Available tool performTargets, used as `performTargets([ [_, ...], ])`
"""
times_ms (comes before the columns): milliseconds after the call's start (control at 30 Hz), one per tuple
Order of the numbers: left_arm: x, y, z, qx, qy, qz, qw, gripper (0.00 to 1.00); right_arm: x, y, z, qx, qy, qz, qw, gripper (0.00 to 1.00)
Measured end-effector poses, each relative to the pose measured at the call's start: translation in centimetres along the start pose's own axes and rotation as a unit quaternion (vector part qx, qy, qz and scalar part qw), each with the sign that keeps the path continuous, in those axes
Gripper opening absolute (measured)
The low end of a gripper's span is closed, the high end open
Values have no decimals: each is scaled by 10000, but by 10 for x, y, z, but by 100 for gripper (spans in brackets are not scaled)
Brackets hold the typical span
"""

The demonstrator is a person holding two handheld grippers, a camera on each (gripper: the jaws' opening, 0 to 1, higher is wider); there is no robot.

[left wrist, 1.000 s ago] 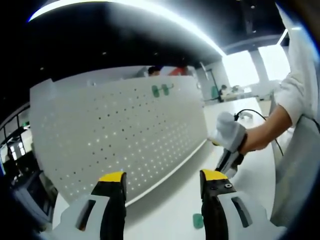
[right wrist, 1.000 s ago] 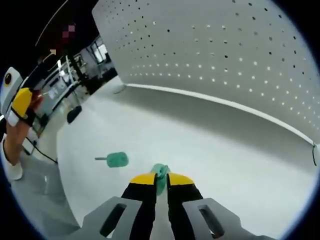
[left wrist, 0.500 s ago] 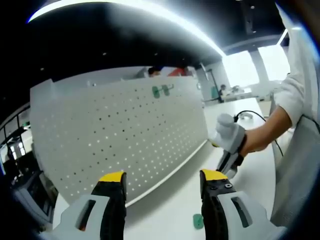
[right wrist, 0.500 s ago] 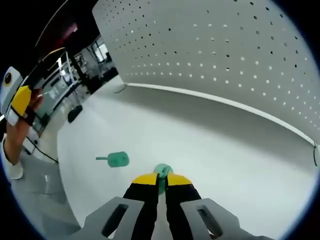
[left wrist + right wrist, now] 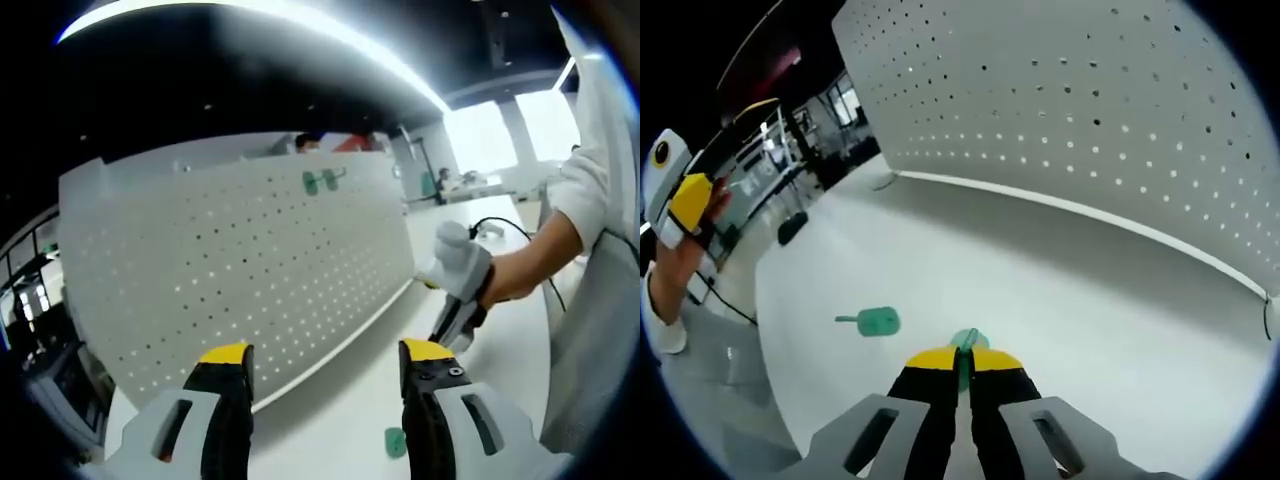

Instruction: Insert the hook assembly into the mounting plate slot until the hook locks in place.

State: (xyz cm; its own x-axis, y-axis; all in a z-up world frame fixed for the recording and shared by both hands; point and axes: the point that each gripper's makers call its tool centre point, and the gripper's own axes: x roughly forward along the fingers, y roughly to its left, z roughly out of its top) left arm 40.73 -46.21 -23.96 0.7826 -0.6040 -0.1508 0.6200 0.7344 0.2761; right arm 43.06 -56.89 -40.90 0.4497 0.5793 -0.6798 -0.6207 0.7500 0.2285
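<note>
The white pegboard (image 5: 240, 270) is standing upright along the far edge of my white table (image 5: 1040, 290), its bottom rail meeting the tabletop in one long line. Between that rail and my grippers the tabletop is lying bare and wide, with dark room clutter beyond its left end. In the left gripper view two green hooks (image 5: 322, 181) are sitting high on the board near its top edge. My left gripper (image 5: 324, 365) is hovering with its yellow-tipped jaws spread wide, gripping nothing. My right gripper (image 5: 962, 362) is squeezing its jaws together on a green hook piece (image 5: 966, 341) low over the table; in the left gripper view my hand is gripping it near the board's right end. A second green hook piece (image 5: 871, 321) is lying loose on the table just left of it, apart from the jaws.
</note>
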Motion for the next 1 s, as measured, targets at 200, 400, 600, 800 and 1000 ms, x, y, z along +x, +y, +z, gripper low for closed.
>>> performTargets([
  [200,1,-2,-1,12,15,-29,10000,60,-6,0,7,-69,-153,-22,9999,1],
  [400,2,-5,-3,9,47,-80,10000,59,-16,2,20,-218,-343,-69,9992,1],
  [600,3,-10,-6,22,93,-157,9998,59,-28,4,34,-309,-595,-97,9977,1],
  [800,6,-19,-10,63,160,-299,9994,59,-40,8,44,-352,-795,-102,9962,1],
  [1000,9,-30,-14,106,232,-483,9985,59,-50,15,56,-443,-972,-86,9942,1],
])
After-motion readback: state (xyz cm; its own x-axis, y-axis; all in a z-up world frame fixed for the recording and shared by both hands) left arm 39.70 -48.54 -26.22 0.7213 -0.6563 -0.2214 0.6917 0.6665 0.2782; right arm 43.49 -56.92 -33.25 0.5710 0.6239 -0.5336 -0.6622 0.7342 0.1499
